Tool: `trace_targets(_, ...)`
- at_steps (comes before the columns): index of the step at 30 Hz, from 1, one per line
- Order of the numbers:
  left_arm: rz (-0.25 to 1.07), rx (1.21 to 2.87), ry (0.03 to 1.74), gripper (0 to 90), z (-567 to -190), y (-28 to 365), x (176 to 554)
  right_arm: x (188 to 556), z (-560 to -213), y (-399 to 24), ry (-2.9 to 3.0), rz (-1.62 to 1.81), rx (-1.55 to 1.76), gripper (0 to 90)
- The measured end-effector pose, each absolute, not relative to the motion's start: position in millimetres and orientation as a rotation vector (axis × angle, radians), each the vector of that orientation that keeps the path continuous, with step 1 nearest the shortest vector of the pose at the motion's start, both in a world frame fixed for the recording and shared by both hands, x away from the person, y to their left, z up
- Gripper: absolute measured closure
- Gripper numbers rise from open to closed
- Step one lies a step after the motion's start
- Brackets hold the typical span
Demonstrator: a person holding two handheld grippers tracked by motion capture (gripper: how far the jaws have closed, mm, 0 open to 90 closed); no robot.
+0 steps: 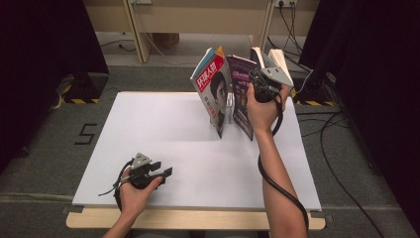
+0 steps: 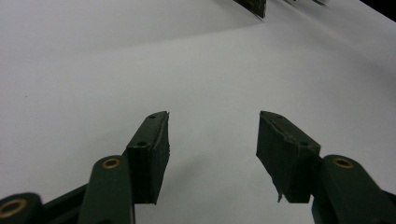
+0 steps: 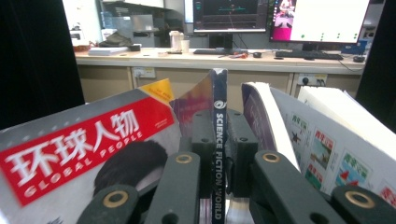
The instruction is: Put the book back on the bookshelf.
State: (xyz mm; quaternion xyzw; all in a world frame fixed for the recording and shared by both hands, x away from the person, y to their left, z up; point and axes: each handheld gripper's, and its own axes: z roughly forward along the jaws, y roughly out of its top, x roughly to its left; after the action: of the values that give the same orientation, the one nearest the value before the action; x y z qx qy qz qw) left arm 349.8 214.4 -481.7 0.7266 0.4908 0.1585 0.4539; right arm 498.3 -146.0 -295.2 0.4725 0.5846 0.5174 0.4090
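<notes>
Right hand-held gripper clamped on a magazine spine; left one idle on the desk.

The right hand-held gripper (image 3: pixel 219 154) pinched the dark "Science Fiction World" magazine (image 3: pixel 218 140) by its spine, upright between its jaws. A red "Global People" magazine (image 3: pixel 88 144) leaned just to its left, white-paged books (image 3: pixel 327 135) to its right. The left hand-held gripper (image 2: pixel 212 154) lay with jaws spread, nothing between them, over the white desk (image 2: pixel 187 70).
</notes>
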Motion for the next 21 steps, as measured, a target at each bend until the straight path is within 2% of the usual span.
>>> trace_targets(21,0.378,1.787,1.204,42.9,-480,209,349,453,-314,-178,1.552,1.32,1.275,78.4)
